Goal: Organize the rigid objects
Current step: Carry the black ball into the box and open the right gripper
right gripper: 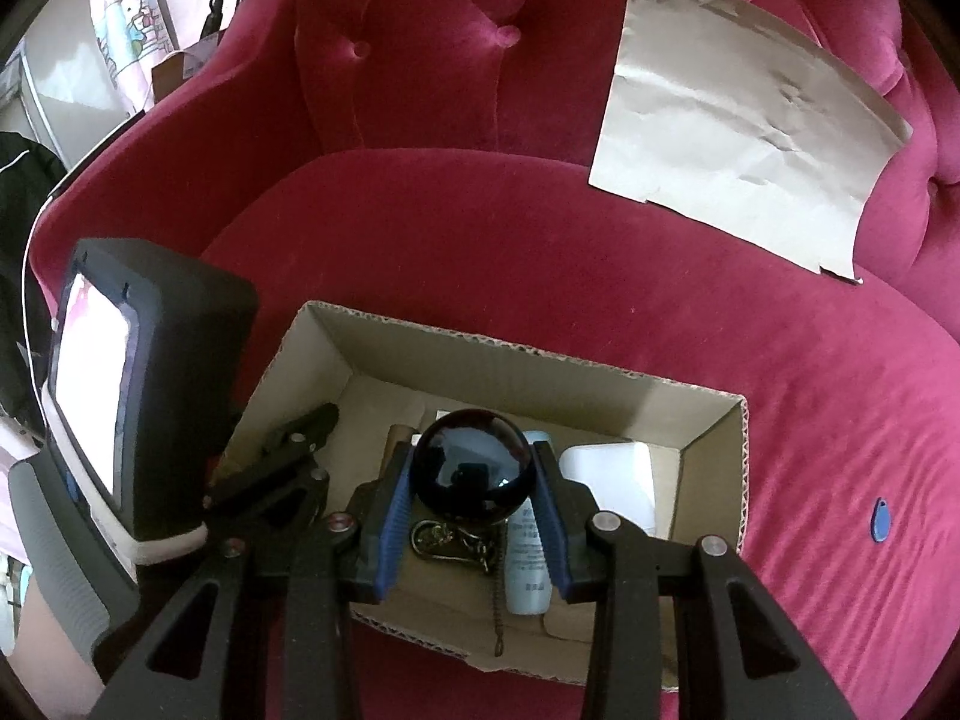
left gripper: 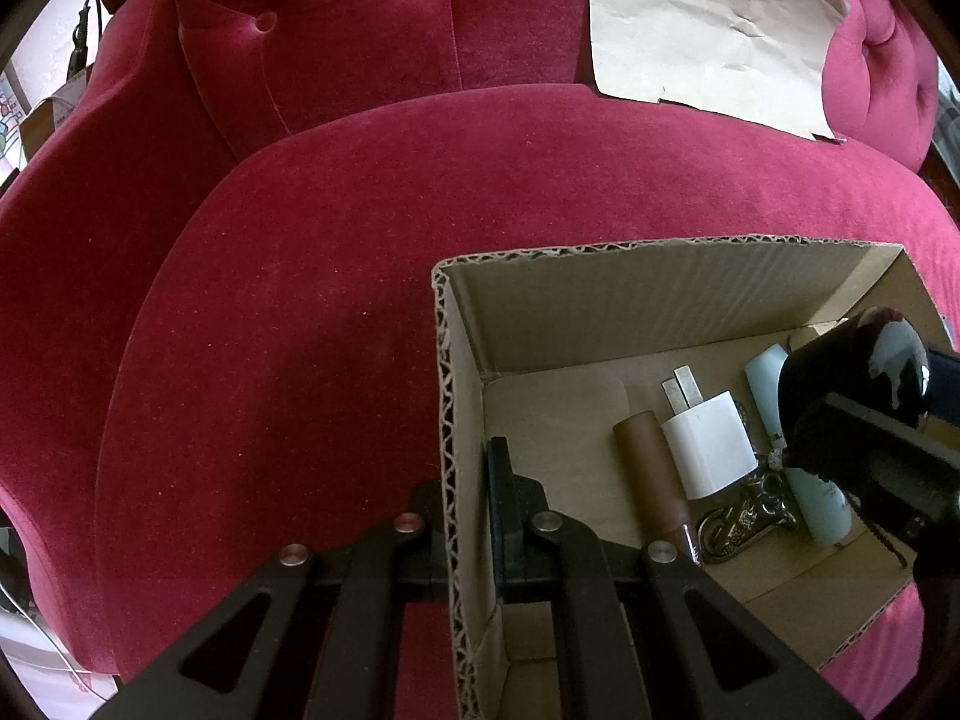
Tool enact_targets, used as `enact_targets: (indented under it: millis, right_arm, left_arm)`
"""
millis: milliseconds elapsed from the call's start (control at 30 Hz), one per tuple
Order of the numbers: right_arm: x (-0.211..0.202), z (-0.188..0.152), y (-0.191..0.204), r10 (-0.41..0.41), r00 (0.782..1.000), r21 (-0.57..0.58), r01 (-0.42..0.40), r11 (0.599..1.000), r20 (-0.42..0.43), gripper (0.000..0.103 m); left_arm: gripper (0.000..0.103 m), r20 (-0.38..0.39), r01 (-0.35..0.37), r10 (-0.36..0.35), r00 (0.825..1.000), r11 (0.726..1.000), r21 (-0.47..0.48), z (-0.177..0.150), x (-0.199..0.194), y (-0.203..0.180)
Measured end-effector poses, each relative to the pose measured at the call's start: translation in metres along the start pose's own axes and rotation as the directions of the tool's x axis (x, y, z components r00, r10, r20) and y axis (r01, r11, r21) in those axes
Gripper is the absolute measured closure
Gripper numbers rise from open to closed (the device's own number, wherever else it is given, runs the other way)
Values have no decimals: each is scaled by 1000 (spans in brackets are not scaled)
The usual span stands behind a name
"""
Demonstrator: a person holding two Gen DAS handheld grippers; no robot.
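An open cardboard box [left gripper: 660, 249] sits on a red velvet sofa seat. My left gripper [left gripper: 465, 480] is shut on the box's left wall, one finger inside and one outside. Inside the box lie a brown tube [left gripper: 651, 474], a white charger plug [left gripper: 708, 444], a metal keychain [left gripper: 741, 525] and a pale blue tube [left gripper: 822, 504]. My right gripper [right gripper: 473, 450] is shut on a glossy black ball [right gripper: 474, 474] and holds it over the box [right gripper: 540, 354]. In the left wrist view the ball [left gripper: 852, 360] shows at the right edge.
A creased sheet of beige paper [right gripper: 738, 120] leans against the tufted sofa back. A small blue tag [right gripper: 880, 519] lies on the seat to the right of the box. The left gripper's body with its bright screen [right gripper: 90, 384] stands at the box's left side.
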State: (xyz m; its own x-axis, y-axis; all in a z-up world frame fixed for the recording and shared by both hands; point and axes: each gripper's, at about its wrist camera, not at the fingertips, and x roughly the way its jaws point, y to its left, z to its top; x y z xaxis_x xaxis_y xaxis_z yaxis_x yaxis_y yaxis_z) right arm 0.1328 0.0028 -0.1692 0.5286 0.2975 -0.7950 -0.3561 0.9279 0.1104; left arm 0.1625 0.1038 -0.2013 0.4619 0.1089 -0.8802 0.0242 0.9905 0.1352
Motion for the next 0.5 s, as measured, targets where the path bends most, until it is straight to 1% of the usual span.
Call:
enact_targets:
  millis: [67, 133, 200, 233, 267, 333, 400, 500]
  right_arm:
    - [0, 0, 0, -1, 1000, 0, 1, 1000, 1, 63]
    - [-1, 0, 0, -9, 1000, 0, 9, 1000, 6, 59]
    - [-2, 0, 0, -19, 1000, -1, 19, 1000, 11, 46]
    - [-2, 1, -1, -25, 1000, -1, 25, 1000, 13, 41]
    - [-3, 1, -1, -34, 999, -1, 34, 999, 17, 30]
    - [-3, 2, -4, -62, 998, 4, 62, 998, 23, 21]
    - [-3, 3, -9, -84, 996, 9, 84, 996, 23, 11]
    - [-3, 5, -16, -94, 995, 23, 94, 995, 18, 1]
  left_arm:
    - [97, 0, 0, 0, 1000, 1000, 0, 0, 0, 0]
    - [97, 0, 0, 0, 1000, 1000, 0, 0, 0, 0]
    - [97, 0, 1, -1, 1000, 1000, -1, 0, 0, 0]
    - [97, 0, 0, 0, 1000, 1000, -1, 0, 0, -1]
    - [97, 0, 1, -1, 1000, 1000, -1, 0, 0, -1]
    - [97, 0, 3, -3, 1000, 1000, -3, -1, 0, -1]
    - [97, 0, 3, -3, 1000, 1000, -3, -1, 1, 0]
    - [97, 0, 4, -4, 1000, 1000, -3, -1, 1, 0]
